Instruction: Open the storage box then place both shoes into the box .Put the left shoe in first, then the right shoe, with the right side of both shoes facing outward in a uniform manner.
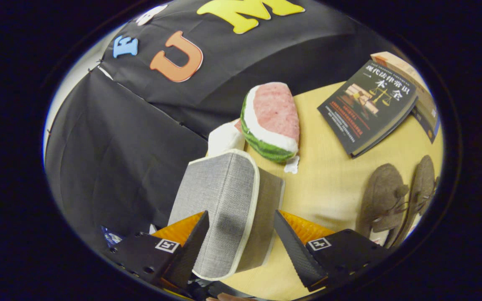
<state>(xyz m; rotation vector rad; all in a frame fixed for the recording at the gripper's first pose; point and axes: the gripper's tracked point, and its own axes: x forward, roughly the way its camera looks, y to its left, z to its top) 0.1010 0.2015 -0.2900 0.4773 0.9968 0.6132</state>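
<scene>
In the gripper view, the gripper (241, 238) has its two fingers spread wide apart, and the storage box (228, 209) sits right in the gap between them. One finger is close beside the box's grey top, maybe just touching it. The other finger stands a little way off from the box's darker side, with bare table (333, 184) showing in the space. So the gripper is open and is not squeezing anything. The box is straight ahead, and its long way runs forward, away from the fingers, toward the toy watermelon slice (272, 121). That matters most for the coming move, I think: the lid has to come up first, and the fingers are already lined up on both sides of it. The box is made of grey cloth with a pale trim running round its edges. It looks soft but keeps its shape. Its lid looks shut. The two shoes (396, 200) lie well off to one side of the box, next to each other on the table and close together. They are dark brown, with thin laces or straps. They are not in the box yet, so the job is only just starting. A dark book (368, 106) lies farther back on the table, beyond the shoes. A white thing (224, 138) sits just behind the box, beside the watermelon slice.
</scene>
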